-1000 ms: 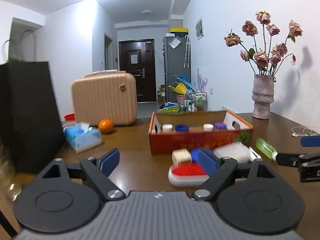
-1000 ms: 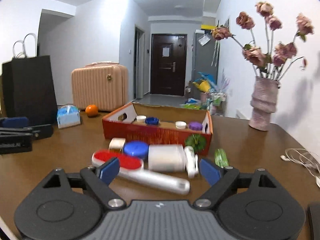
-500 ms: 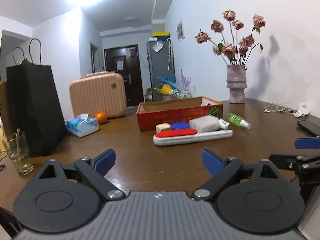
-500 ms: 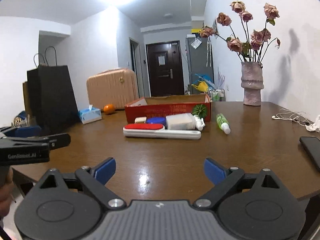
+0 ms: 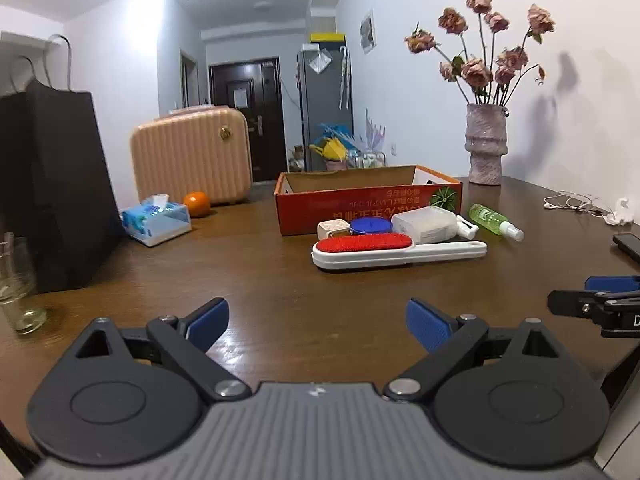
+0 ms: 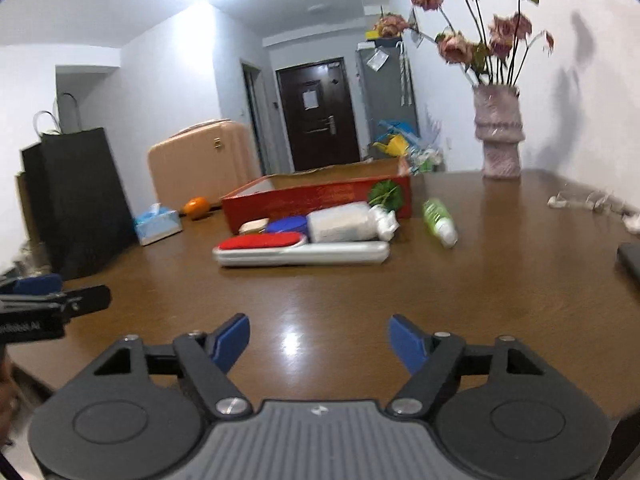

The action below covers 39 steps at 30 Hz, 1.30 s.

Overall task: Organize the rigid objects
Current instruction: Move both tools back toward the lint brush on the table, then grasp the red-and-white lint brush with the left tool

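A red cardboard box (image 5: 368,204) (image 6: 316,200) stands mid-table. In front of it lie a white lint brush with a red pad (image 5: 396,250) (image 6: 300,250), a blue round lid (image 5: 371,225), a small cream case (image 5: 334,229), a white bottle (image 5: 426,224) (image 6: 344,222) and a green spray bottle (image 5: 494,222) (image 6: 440,220). My left gripper (image 5: 318,322) is open over bare table, well short of them. My right gripper (image 6: 320,340) holds nothing and its jaws are closing; it also shows at the left wrist view's right edge (image 5: 600,300).
A black paper bag (image 5: 52,184), a glass (image 5: 18,284), a tissue pack (image 5: 158,218), an orange (image 5: 197,204) and a peach suitcase (image 5: 192,156) stand at the left. A vase of dried roses (image 5: 486,144), earphone cables (image 5: 576,204) and a phone (image 5: 628,242) are at the right.
Both grippers have pulled back from the box and objects and dropped lower, so the items now look farther off. The right jaws have narrowed.
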Tool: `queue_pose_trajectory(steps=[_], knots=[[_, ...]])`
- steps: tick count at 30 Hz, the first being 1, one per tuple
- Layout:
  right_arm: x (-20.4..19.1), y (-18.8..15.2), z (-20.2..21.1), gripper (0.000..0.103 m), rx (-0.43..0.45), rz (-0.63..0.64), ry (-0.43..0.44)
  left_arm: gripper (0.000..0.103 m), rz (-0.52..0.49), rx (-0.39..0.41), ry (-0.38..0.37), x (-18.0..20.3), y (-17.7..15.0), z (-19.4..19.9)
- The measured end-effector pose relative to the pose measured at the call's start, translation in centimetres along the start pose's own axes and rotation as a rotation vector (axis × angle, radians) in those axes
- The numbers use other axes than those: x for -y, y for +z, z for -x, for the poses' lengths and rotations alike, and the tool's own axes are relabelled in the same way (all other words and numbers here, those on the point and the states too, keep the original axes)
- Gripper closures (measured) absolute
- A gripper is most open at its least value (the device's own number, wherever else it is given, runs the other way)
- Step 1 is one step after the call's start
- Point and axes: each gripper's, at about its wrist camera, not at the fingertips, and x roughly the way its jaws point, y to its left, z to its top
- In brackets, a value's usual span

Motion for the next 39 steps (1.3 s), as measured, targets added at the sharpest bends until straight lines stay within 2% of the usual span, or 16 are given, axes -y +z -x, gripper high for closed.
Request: queue_pose_trajectory(steps=[3,5,9,10,11,14,17,20,23,24,27,30,34,39], knots=[[0.8,1.2,-2.2,0.03,0.012,0.037,-0.048,0.006,0.017,-0.023,-0.026,-0.6,1.2,-2.8],[1.6,2.4,-3.9,0.042,-0.006,0.03,-0.054,0.006,0.037,-0.051,-0.042,-0.9,2.0,-5.0],[3.7,5.0,-8.3,0.05,-0.071,-0.01,-0.052,0.013,0.121,-0.135,-0.111,-2.0,3.6,-10.3],[4.2,5.5,-9.3,0.055,-0.082,-0.02,-0.047,0.014,0.137,-0.153,-0.125,-2.3,4.0,-11.6],[4.8,6.0,-10.4,0.062,-0.092,-0.036,-0.042,0.014,0.151,-0.169,-0.134,-2.5,4.4,-13.0],[6.6,7.0,-13.9,0.072,-0.143,-0.109,-0.054,0.015,0.16,-0.19,-0.129,-2.9,5.5,-16.6],[7.3,7.5,-16.4,0.073,-0.178,-0.155,-0.021,0.021,0.188,-0.213,-0.156,-3.5,6.2,-19.8],[7.3,7.4,-18.5,0.076,-0.193,-0.159,-0.02,0.03,0.304,-0.289,-0.225,-4.9,6.4,-23.2],[7.5,6.9,-19.4,0.082,-0.189,-0.186,-0.031,0.045,0.379,-0.339,-0.281,-6.1,5.9,-25.8],[7.7,6.9,-19.4,0.082,-0.189,-0.204,-0.026,0.048,0.401,-0.349,-0.292,-6.3,5.7,-26.2],[8.2,7.0,-19.6,0.082,-0.188,-0.226,-0.023,0.049,0.448,-0.347,-0.346,-7.0,5.2,-26.5],[8.1,7.0,-19.6,0.082,-0.188,-0.226,-0.027,0.049,0.454,-0.337,-0.351,-6.9,5.0,-26.4],[8.7,6.8,-19.7,0.09,-0.181,-0.277,0.016,0.05,0.445,-0.331,-0.352,-6.7,5.1,-26.2],[8.4,6.6,-19.3,0.091,-0.177,-0.277,0.003,0.054,0.456,-0.342,-0.365,-7.1,4.9,-25.9]])
